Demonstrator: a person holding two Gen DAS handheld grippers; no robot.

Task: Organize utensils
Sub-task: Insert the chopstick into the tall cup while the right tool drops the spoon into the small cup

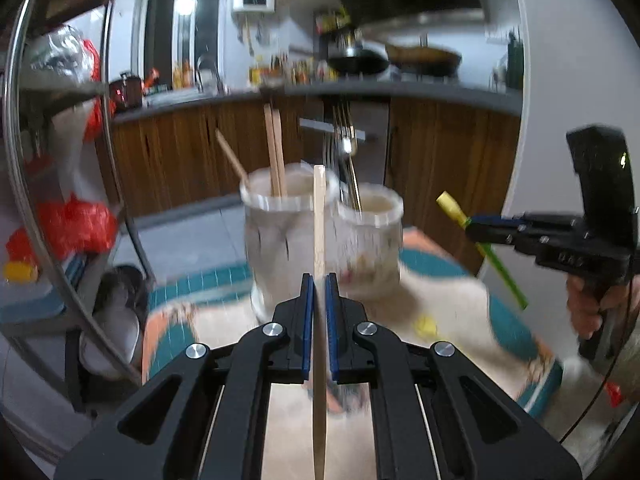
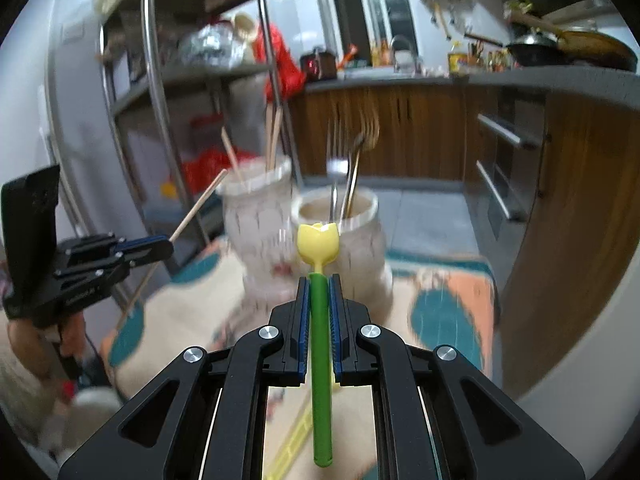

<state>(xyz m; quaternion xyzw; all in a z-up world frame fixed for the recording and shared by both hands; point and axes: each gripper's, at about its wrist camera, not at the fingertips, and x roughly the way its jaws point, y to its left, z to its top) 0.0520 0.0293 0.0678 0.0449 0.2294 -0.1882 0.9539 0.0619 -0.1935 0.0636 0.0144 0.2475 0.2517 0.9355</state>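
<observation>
My left gripper (image 1: 319, 280) is shut on a wooden chopstick (image 1: 319, 216), held upright in front of two pale jars. The left jar (image 1: 286, 240) holds wooden chopsticks (image 1: 274, 152). The right jar (image 1: 370, 240) holds metal forks (image 1: 344, 140). My right gripper (image 2: 319, 278) is shut on a green-handled utensil with a yellow tulip-shaped head (image 2: 318, 240), just before the right jar (image 2: 352, 232). The left jar (image 2: 256, 216) stands beside it. Each gripper shows in the other's view: the right gripper (image 1: 476, 231) and the left gripper (image 2: 168, 245).
The jars stand on a table with a teal, orange and cream cloth (image 1: 460, 304). A metal shelf rack (image 2: 160, 80) with bags stands to the left. Kitchen counter and wooden cabinets (image 1: 440, 152) lie behind. A yellow item (image 1: 425, 326) lies on the cloth.
</observation>
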